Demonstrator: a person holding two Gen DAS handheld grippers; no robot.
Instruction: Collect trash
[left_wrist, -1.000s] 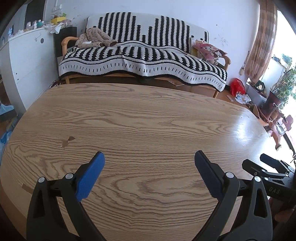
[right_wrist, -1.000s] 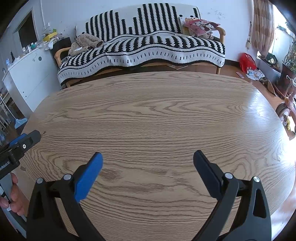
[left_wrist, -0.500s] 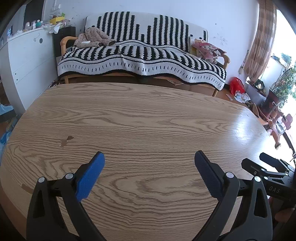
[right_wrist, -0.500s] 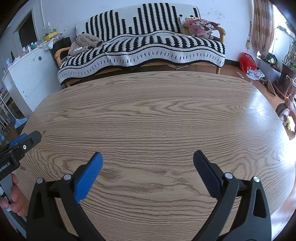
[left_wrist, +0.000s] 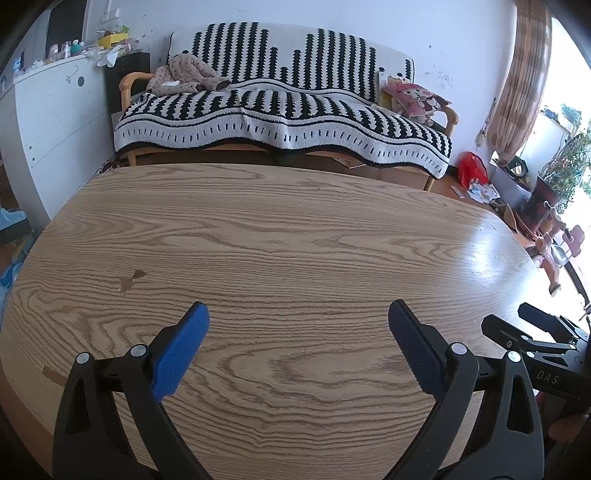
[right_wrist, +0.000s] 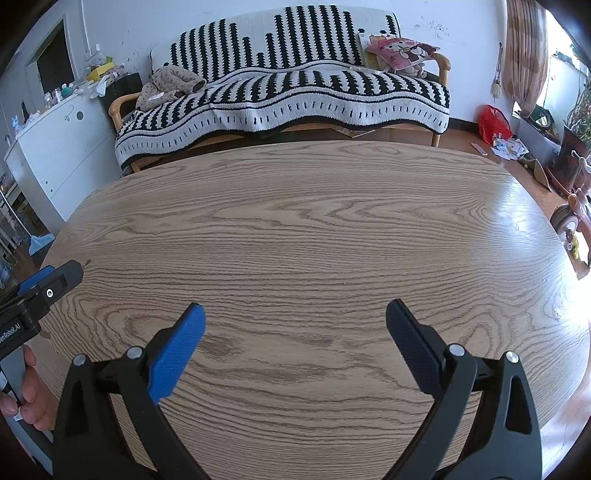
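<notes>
Trash that could be made out was a scatter of paper scraps (left_wrist: 480, 191) on the floor at the far right, just beside a red bag (left_wrist: 472, 168) and well apart from both tools. The left gripper (left_wrist: 295, 314) hovered over the near part of the wooden table (left_wrist: 295, 229) with its jaws spread wide and nothing between them; only bare wood grain showed between its blue pads (left_wrist: 181, 354). The right gripper (right_wrist: 293, 310) was held the same way, jaws wide apart and holding nothing, over the near edge of the same tabletop. The two tools sat side by side, each catching the other's tip at the edge of its own view, and the left hand (right_wrist: 26, 391) was wrapped around its handle. A small brown mark (left_wrist: 133, 278) lay on the table to the near left (whether a stain or a chip could not be told). Beyond the far edge stood a sofa under a black-and-white striped blanket (left_wrist: 280, 110), with a crumpled garment (left_wrist: 184, 75) at its left end and a pink cushion (left_wrist: 415, 99) at its right. A white cabinet (left_wrist: 55, 122) stood at the far left.
</notes>
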